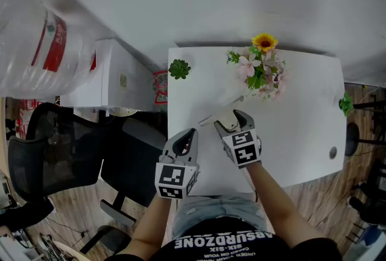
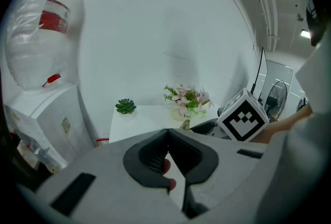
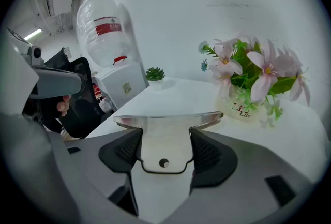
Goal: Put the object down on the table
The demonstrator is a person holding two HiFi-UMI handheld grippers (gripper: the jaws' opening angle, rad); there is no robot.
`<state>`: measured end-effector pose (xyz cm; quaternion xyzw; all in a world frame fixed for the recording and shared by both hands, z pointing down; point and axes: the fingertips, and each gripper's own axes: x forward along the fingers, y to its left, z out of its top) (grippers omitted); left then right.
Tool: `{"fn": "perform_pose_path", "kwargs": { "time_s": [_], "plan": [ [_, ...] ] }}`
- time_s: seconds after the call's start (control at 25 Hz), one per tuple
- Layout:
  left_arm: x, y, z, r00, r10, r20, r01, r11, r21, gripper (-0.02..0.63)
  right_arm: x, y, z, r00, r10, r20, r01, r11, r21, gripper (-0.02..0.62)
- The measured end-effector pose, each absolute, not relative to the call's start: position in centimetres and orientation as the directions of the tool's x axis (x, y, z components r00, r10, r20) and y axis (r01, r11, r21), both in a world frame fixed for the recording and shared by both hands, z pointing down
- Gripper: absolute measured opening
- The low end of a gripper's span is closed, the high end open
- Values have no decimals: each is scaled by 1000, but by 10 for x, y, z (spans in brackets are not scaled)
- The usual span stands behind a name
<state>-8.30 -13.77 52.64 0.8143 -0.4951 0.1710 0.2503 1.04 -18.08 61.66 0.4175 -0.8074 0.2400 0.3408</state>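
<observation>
A flat metal tool (image 3: 164, 130) with a wide curved edge and a small hole is clamped between the dark pads (image 3: 123, 151) of my right gripper (image 3: 164, 140), which is shut on it. In the head view the tool (image 1: 218, 117) sticks out forward-left from the right gripper (image 1: 232, 120), over the front middle of the white table (image 1: 301, 133). Whether it touches the tabletop I cannot tell. My left gripper (image 1: 187, 138) hovers at the table's front left edge; its jaws (image 2: 168, 135) meet at the tips with nothing held.
A vase of pink and yellow flowers (image 1: 260, 70) stands at the back middle of the table, a small green succulent (image 1: 179, 68) at the back left corner. Left of the table are a water dispenser (image 1: 108, 79) with its bottle (image 1: 36, 43) and a black office chair (image 1: 66, 157).
</observation>
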Motion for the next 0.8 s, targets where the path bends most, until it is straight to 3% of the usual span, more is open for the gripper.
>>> {"fn": "perform_pose_path", "kwargs": {
  "time_s": [0.8],
  "plan": [
    [-85,-145,537,451,-710,540,-892,-379,246,6,13,-184,642,-394,-472,789,-842,529,-104,288]
  ]
}}
